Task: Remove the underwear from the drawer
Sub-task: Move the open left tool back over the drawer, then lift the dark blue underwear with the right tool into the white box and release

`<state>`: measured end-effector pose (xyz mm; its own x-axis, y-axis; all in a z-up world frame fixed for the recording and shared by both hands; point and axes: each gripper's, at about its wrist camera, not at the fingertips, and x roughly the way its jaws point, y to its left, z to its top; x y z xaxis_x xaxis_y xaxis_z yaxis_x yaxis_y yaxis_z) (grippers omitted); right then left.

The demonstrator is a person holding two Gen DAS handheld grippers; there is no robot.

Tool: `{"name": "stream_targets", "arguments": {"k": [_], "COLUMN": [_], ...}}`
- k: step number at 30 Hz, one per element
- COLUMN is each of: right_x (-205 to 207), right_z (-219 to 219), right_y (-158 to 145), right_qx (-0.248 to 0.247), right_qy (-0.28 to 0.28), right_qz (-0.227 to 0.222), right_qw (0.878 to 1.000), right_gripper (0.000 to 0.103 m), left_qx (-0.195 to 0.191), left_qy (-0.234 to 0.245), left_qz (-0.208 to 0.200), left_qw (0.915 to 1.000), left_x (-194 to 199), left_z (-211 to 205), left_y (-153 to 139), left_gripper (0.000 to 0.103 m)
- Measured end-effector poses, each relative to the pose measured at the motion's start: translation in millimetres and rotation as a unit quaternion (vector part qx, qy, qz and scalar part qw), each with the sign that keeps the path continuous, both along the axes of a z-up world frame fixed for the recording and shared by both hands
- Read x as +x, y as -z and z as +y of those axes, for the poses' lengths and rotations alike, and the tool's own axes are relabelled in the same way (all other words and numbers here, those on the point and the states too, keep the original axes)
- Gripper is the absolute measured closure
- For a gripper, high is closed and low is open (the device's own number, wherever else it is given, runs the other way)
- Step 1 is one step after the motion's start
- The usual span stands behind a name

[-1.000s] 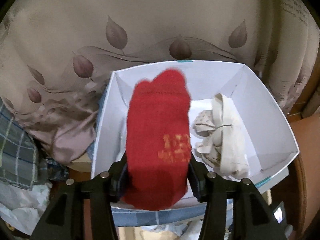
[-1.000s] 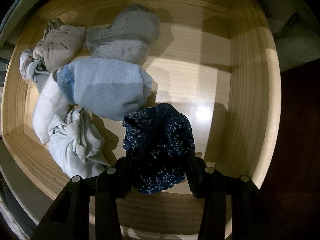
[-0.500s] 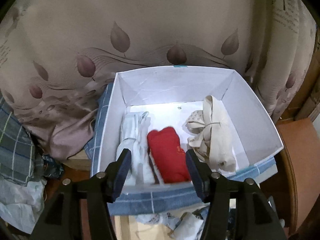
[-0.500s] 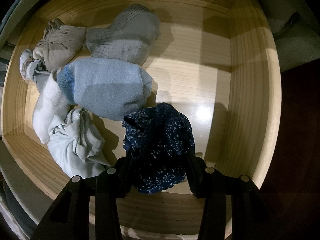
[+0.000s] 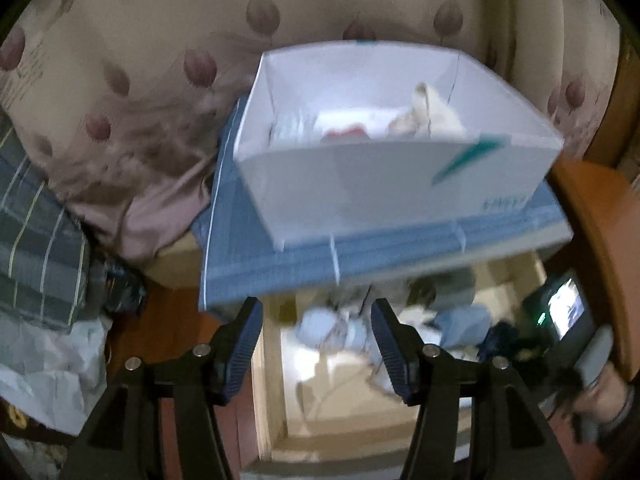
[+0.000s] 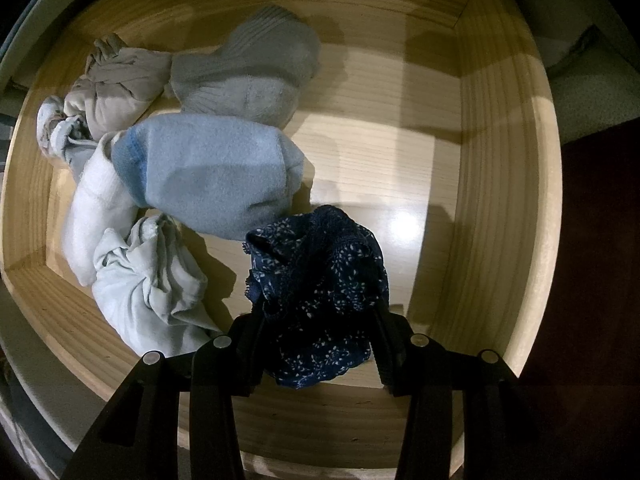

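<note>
Since a second ago the left gripper (image 5: pixel 316 344) has let go of the red folded garment (image 5: pixel 347 133) into the white cardboard box (image 5: pixel 400 184) and pulled back; its jaws stand apart, empty, the view blurred. Unmoved, the right gripper (image 6: pixel 316 336) stays clenched on the navy white-speckled lace underwear (image 6: pixel 320 292), which sits in the pale wooden drawer (image 6: pixel 500 208), bunched between the fingers, its length running forward from them. My judgement: the right hand, already holding it, is placed to lift it straight out.
</note>
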<state>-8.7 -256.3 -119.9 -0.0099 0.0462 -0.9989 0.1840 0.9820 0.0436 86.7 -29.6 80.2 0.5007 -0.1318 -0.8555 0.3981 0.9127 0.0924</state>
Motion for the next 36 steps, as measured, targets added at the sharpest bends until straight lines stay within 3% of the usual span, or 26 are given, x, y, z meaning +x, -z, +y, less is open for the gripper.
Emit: {"name": "stream_targets", "arguments": {"k": [6,12,22,25,36], "right_x": [-2,-2,-2,-3,-20], "right_z": [5,7,1,0,1], "right_y": [2,0,-5,-10,-41], "right_qx": [-0.009,-0.011,-0.008,-0.017,-0.036], "right_qy": [-0.010,-0.012,0.000,0.002,0.016], "right_qz": [0.008,0.010,-0.003,-0.016,-0.115], "right_qw": [1.000,1.000,1.000,1.000,0.993], "right_gripper": [0.058,0.058,0.064,0.065,0.066], "left_qx": [0.007,-0.005,0.022,0.013,0.011], "left_qy": [-0.033,-0.075,-0.116,-0.125,-0.146], "left_qz": [0.038,0.065,0.052,0.051,0.021], "left_qw": [0.9987,0.9951,0.9916,0.9907,0.9891], "left_x": [-27,-38,-43,-43,-48], "left_z": [11,21,30,33,39], "left_y": [53,86,108,107,100], "left_gripper": [0.045,0.045,0.045,0.045,0.045]}}
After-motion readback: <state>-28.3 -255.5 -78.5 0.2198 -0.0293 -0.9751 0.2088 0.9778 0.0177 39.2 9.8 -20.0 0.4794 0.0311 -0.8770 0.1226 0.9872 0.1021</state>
